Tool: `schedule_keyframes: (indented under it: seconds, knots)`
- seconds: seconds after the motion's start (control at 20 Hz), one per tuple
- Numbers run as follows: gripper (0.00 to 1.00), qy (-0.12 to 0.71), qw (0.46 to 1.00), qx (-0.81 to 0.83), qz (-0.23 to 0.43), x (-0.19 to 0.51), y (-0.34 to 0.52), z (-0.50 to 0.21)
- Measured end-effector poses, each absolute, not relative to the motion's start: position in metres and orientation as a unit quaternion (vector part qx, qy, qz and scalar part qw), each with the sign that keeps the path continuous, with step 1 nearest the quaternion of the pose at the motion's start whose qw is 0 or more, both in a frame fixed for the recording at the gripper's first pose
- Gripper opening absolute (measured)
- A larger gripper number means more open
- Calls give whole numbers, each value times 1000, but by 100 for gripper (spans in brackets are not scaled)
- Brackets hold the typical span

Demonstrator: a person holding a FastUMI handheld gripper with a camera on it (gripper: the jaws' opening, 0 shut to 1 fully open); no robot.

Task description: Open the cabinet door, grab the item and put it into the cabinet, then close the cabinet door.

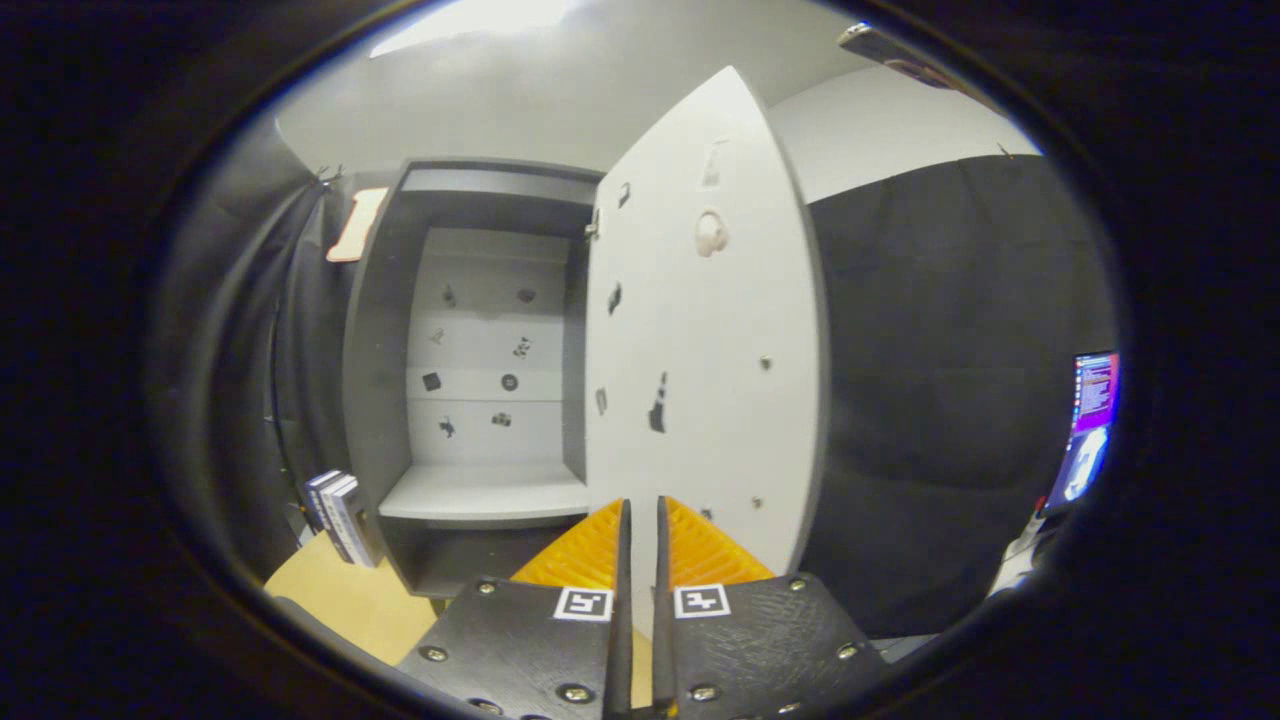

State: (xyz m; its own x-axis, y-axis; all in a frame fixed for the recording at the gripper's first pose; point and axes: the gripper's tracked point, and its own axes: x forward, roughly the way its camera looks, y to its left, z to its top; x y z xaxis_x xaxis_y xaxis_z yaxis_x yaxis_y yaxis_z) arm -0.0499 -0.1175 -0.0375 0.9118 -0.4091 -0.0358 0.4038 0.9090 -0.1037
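A grey cabinet (385, 330) stands on the wooden table, and its white door (700, 330) is swung wide open toward me. Inside I see a pale back wall with small stickers and a bare white shelf (480, 492). A few upright books (338, 515) stand on the table against the cabinet's left side. My gripper (641, 505) is just in front of the door's lower part. Its fingers are shut with only a thin slit between them and hold nothing.
The wooden table (350, 600) runs below and left of the cabinet. Black cloth walls close in on both sides. A lit monitor (1092, 420) stands far to the right. A pale flat piece (355, 225) hangs by the cabinet's upper left corner.
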Motion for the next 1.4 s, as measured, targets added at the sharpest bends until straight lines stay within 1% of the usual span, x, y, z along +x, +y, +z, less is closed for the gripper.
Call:
schedule_keyframes:
  seconds: [0.15, 0.3, 0.35, 0.4, 0.5, 0.6, 0.7, 0.8, 0.85, 0.9, 1.15, 1.4]
  knots:
    - [8, 65, 981, -37, -180, -36, -95, -73]
    - [8, 123, 977, -22, -171, -23, -82, -127]
    - [10, 139, 975, -33, -168, -18, -81, -145]
    - [15, 158, 972, -43, -168, -19, -77, -162]
    - [45, 195, 967, -48, -157, -18, -67, -197]
    - [76, 208, 966, -45, -149, -12, -60, -220]
    - [84, 220, 965, -35, -141, -8, -53, -241]
    - [88, 233, 963, -21, -131, -6, -47, -263]
    - [96, 240, 962, -15, -127, -6, -44, -274]
    - [97, 247, 961, -10, -120, -5, -40, -284]
    - [98, 280, 955, 10, -97, -1, -23, -331]
    - [98, 340, 937, 10, -78, -1, -7, -393]
